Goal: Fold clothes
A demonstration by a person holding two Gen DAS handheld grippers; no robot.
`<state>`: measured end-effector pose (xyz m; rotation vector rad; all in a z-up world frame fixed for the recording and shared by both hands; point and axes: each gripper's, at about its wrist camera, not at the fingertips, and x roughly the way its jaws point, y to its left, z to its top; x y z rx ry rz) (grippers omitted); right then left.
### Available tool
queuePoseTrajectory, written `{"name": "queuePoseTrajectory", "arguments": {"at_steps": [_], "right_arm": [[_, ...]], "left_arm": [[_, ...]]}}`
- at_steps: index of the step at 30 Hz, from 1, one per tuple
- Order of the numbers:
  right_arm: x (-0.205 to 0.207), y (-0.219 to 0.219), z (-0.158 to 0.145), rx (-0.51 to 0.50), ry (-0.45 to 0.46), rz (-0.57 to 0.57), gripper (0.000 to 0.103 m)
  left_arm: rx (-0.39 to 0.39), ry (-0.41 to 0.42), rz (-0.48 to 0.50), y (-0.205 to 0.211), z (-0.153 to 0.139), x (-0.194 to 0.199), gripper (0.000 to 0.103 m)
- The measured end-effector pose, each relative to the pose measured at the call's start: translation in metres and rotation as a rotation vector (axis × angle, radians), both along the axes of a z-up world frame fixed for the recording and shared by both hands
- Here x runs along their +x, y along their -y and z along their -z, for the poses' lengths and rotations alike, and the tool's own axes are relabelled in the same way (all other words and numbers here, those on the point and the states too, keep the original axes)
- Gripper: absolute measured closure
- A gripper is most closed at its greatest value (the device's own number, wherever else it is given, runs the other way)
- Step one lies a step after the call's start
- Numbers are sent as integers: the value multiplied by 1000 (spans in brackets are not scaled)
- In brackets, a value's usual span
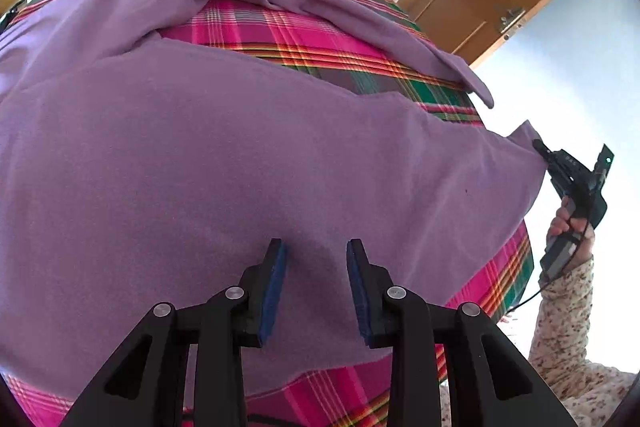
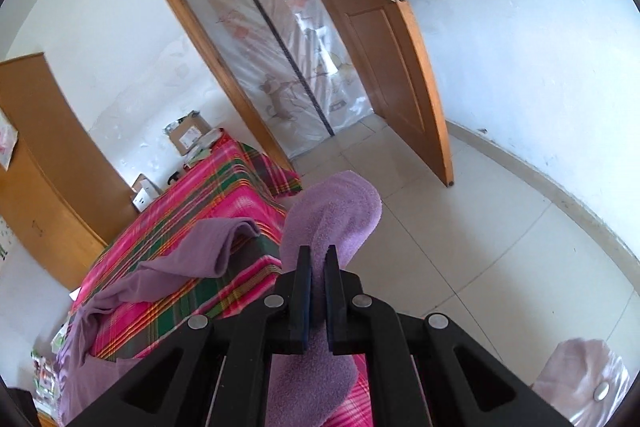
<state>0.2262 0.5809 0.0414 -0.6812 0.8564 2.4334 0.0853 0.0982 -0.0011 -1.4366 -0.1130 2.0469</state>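
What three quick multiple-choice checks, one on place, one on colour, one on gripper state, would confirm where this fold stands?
1. Where does the purple garment lie?
A. on the floor
B. on the plaid-covered table
C. on a chair

2. What colour are the gripper pads?
A. blue
B. white
C. red

3. What is the right gripper doing?
A. hanging open
B. shut on nothing
C. clamped on a corner of the garment

Answers: 1 B, purple cloth spreads over the plaid; 2 A, blue pads line the left gripper; 3 C, purple cloth is pinched between its pads.
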Motion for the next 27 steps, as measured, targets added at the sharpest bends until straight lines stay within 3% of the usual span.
{"name": "queuePoseTrajectory", "arguments": {"at_steps": [15, 22, 27], "right_arm": [[12, -10, 39, -44, 136, 78, 96], [19, -15, 45, -93, 142, 108, 92], [35, -19, 44, -106, 132, 164, 79]], "left_arm": [[20, 19, 23, 11, 0, 18, 70], [27, 27, 20, 12, -1, 21, 70], [33, 31, 20, 14, -1, 24, 70]]}}
